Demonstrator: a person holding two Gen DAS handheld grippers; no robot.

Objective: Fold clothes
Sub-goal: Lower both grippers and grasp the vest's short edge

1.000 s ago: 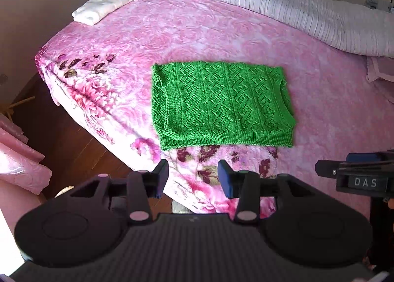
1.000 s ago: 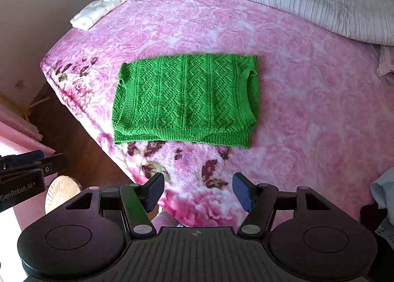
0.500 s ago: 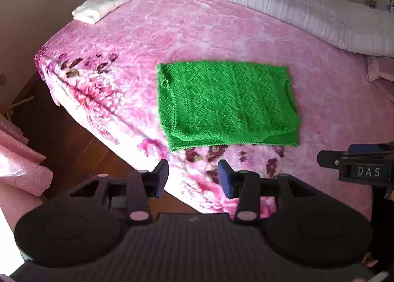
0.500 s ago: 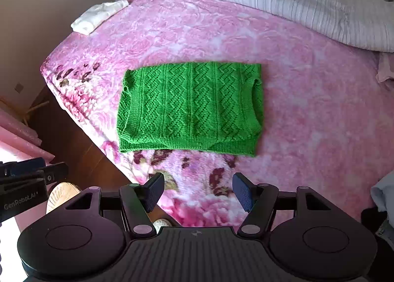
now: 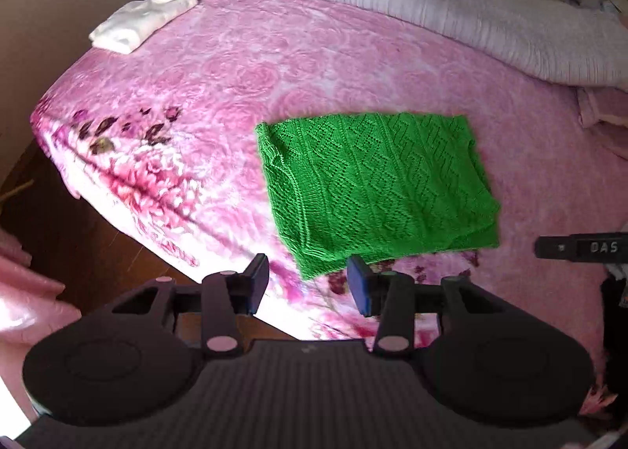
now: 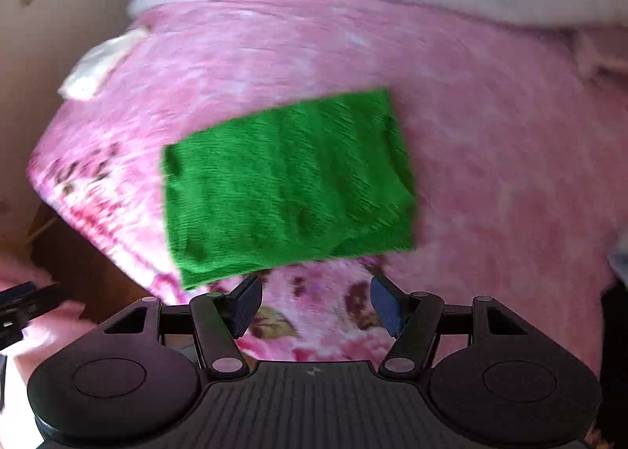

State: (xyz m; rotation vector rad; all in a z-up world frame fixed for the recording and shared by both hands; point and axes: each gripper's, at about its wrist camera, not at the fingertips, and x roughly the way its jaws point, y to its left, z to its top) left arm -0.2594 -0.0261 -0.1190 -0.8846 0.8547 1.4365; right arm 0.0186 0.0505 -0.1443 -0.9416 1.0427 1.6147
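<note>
A green knitted garment [image 5: 376, 190] lies folded into a flat rectangle on the pink floral bed cover [image 5: 243, 68], near the bed's front edge. My left gripper [image 5: 308, 286] hovers open just short of its near left corner, nothing between the fingers. In the right wrist view the same green garment [image 6: 286, 182] is blurred by motion. My right gripper [image 6: 314, 303] stands open over the flowered border below the garment's near edge, apart from it. The right gripper's tip shows at the left wrist view's right edge.
A folded white cloth [image 5: 141, 23] rests at the bed's far left corner. A long grey-white striped bolster [image 5: 412, 5] lies along the head of the bed. Dark wooden floor [image 5: 94, 237] shows left of the bed, with pink fabric [image 5: 23, 303] beside it.
Both grippers have drifted so the green garment sits closer to the fingers and looks rotated. The right wrist view has rolled and blurred. Both pairs of fingers kept the same gap.
</note>
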